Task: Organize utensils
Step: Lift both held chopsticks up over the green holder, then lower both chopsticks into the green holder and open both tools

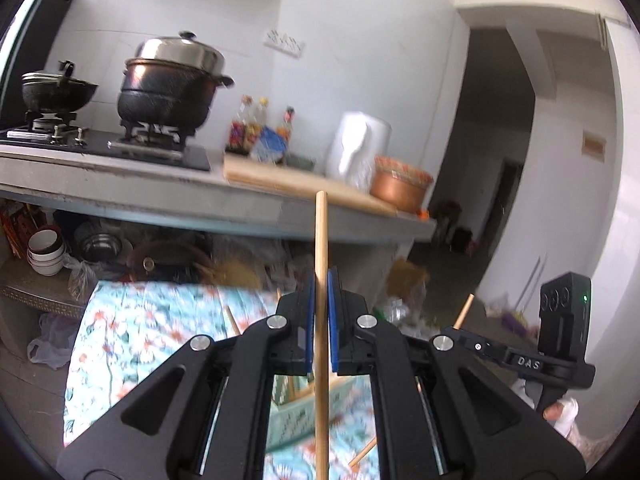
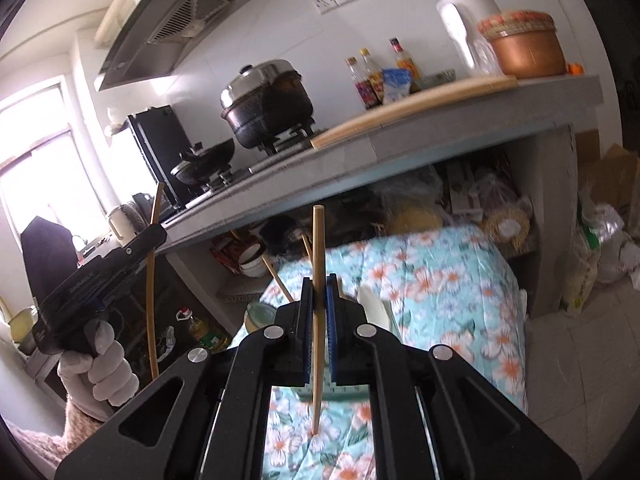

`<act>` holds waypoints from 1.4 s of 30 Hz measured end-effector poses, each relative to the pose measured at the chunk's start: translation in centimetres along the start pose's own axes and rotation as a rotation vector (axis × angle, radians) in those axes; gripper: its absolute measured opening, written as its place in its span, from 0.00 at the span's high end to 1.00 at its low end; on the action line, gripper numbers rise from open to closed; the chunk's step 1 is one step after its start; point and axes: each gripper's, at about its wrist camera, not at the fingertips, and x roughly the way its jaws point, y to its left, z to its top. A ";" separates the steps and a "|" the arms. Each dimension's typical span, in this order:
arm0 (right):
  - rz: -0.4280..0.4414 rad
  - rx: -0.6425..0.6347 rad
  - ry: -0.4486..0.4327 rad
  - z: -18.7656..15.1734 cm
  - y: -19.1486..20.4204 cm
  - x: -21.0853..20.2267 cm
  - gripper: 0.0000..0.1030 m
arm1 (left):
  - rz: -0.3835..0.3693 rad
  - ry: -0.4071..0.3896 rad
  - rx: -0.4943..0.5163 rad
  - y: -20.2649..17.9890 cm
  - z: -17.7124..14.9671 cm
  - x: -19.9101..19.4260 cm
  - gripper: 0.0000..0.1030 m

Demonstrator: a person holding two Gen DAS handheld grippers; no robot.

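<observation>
My left gripper (image 1: 321,282) is shut on an upright wooden chopstick (image 1: 321,232), held between the blue pads above the floral-cloth table (image 1: 120,340). My right gripper (image 2: 320,286) is shut on a second chopstick (image 2: 318,240), also near upright. In the right wrist view a white-gloved hand (image 2: 100,364) carries the left gripper (image 2: 154,236) and its chopstick (image 2: 150,288) at the left. The left wrist view shows the right gripper (image 1: 458,330) at the right, with its chopstick tip (image 1: 466,308) poking up. A teal slotted basket (image 1: 296,408) sits on the cloth below the jaws. Loose chopsticks (image 1: 362,454) lie beside it.
A grey counter (image 1: 120,196) runs behind the table with a gas stove, a big lidded pot (image 1: 172,84), a wok, sauce bottles, a white kettle (image 1: 360,148) and a copper bowl (image 1: 400,184). Bowls and bags fill the shelf underneath. A white spoon (image 2: 372,304) lies on the cloth.
</observation>
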 end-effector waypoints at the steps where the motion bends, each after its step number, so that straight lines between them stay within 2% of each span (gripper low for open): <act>1: 0.007 -0.011 -0.013 0.7 0.3 0.1 0.94 | 0.000 -0.015 -0.016 0.3 0.4 0.1 0.95; 9: 0.045 -0.114 -0.122 5.4 3.0 0.9 0.94 | 0.027 -0.096 -0.088 2.3 1.7 1.8 0.95; 13: 0.053 -0.141 -0.128 6.4 3.4 3.3 0.94 | 0.039 -0.109 -0.110 2.9 1.6 2.1 0.95; 19: -0.002 -0.225 -0.084 4.5 3.8 8.3 0.94 | 0.056 -0.158 -0.127 3.3 1.5 2.2 0.95; 26: -0.017 -0.294 0.052 0.9 4.0 12.1 0.93 | 0.059 -0.203 -0.147 3.2 1.5 3.3 0.95; 29: -0.017 -0.306 0.052 0.8 3.9 11.6 0.91 | 0.062 -0.222 -0.155 3.0 1.6 3.9 0.95; 32: -0.008 -0.279 0.016 1.3 3.3 9.9 0.79 | 0.077 -0.258 -0.158 2.8 1.6 4.4 0.95; 38: -0.008 -0.211 -0.048 2.2 1.4 6.2 0.76 | 0.125 -0.344 -0.169 2.4 1.1 5.9 0.95; 42: -0.020 -0.178 -0.059 2.1 -0.1 4.6 0.76 | 0.164 -0.363 -0.170 2.5 0.4 7.4 0.95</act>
